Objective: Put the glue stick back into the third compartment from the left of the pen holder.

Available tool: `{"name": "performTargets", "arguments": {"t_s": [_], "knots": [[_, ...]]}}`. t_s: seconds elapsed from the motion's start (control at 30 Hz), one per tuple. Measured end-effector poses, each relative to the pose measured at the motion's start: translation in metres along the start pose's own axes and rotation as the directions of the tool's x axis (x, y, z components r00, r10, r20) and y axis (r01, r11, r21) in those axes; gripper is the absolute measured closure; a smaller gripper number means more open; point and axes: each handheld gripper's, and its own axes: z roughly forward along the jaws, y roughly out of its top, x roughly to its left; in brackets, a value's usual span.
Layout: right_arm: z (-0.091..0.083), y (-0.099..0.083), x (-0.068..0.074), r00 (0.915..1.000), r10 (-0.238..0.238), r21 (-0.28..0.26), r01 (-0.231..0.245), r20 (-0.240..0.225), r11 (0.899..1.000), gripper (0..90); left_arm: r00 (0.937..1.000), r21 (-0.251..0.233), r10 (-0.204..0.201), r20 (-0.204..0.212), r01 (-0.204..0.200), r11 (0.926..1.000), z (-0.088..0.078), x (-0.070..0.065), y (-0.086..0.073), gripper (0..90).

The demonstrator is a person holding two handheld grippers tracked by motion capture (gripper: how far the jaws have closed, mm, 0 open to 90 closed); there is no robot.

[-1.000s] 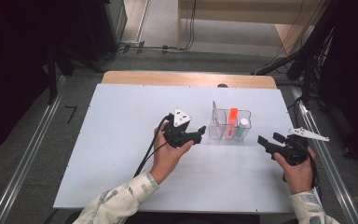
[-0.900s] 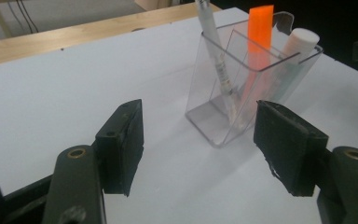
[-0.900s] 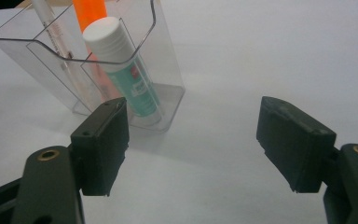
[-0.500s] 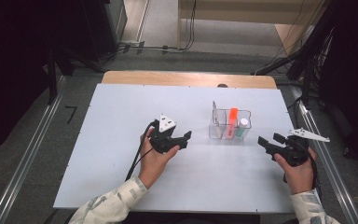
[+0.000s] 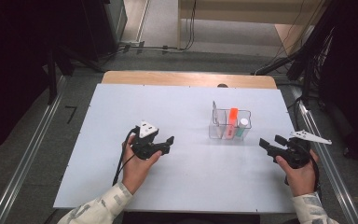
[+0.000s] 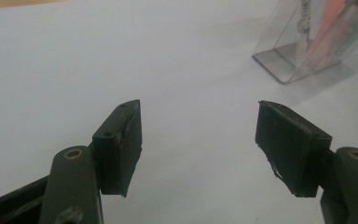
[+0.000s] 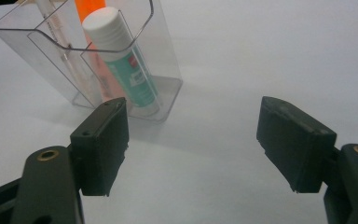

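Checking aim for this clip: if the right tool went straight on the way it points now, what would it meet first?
Probably the clear organizer. In the right gripper view it stands ahead and left of centre of the open right tool, so the left jaw would likely reach its near corner by the glue stick; depth is unclear.

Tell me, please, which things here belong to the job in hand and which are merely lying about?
Part of the job:
- clear organiser on the white table
- orange marker, standing in it
- glue stick, white cap up, beside the marker
- thin pen in its far compartment
- left claw and right claw, both open and empty

Lying about:
- cables on the floor beyond the table
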Motion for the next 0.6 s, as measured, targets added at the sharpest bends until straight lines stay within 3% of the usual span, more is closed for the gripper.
{"name": "performTargets", "arguments": {"t_s": [0.4, 0.6], "knots": [[-0.006, -0.006, -0.003, 1.0, 0.002, 0.007, -0.002, 0.007, 1.0, 23.7, 0.9979, 0.013, -0.032, -0.056, 0.033, 0.9994, -0.03, 0.029, -0.022, 32.3], [-0.009, -0.008, -0.004, 0.9999, 0.004, 0.009, -0.004, 0.01, 1.0, 23.7, 0.994, 0.0, -0.073, -0.082, 0.074, 0.9973, -0.045, 0.044, -0.032, 31.7]]}}
